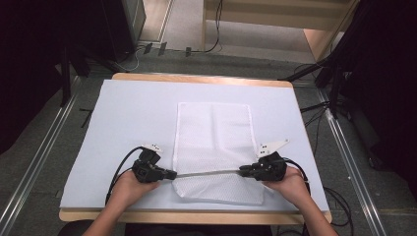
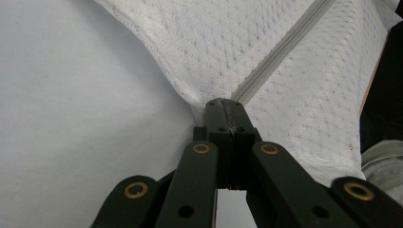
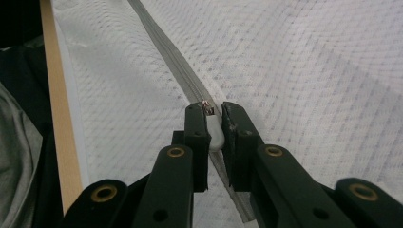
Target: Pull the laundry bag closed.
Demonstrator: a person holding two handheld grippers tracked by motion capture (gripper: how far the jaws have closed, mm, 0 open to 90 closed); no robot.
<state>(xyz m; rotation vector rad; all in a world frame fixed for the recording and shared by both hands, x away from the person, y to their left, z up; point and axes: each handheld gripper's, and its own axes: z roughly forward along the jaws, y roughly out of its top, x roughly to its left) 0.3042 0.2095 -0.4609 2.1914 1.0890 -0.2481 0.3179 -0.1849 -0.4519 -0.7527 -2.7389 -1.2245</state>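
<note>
- White mesh bag (image 1: pixel 214 147): lies flat on the pale sheet (image 1: pixel 123 123) covering the table (image 1: pixel 196 78), slightly right of centre; its near end reaches almost to the near table edge; the cloth shows fold creases.
- Zipper (image 1: pixel 206 173): a grey line running left to right across the near part of the bag, pulled taut between the two grippers.
- Zipper pull (image 3: pixel 215 133): a small white tab with a metal slider at its far tip, sitting at the right end of the zipper; seen between the jaws in the right gripper view.
- Right gripper (image 1: pixel 244 170): jaws pinching the white pull tab from both sides; held in the person's right hand (image 1: pixel 290 183) at the bag's right edge.
- Left gripper (image 1: pixel 173 174): jaws pressed together on the bag's left edge, where the zipper ends; the mesh puckers at that pinch in the left gripper view; held in the left hand (image 1: pixel 129 188).
- Surroundings: grey floor, cables and dark stands beyond the far table edge.
</note>
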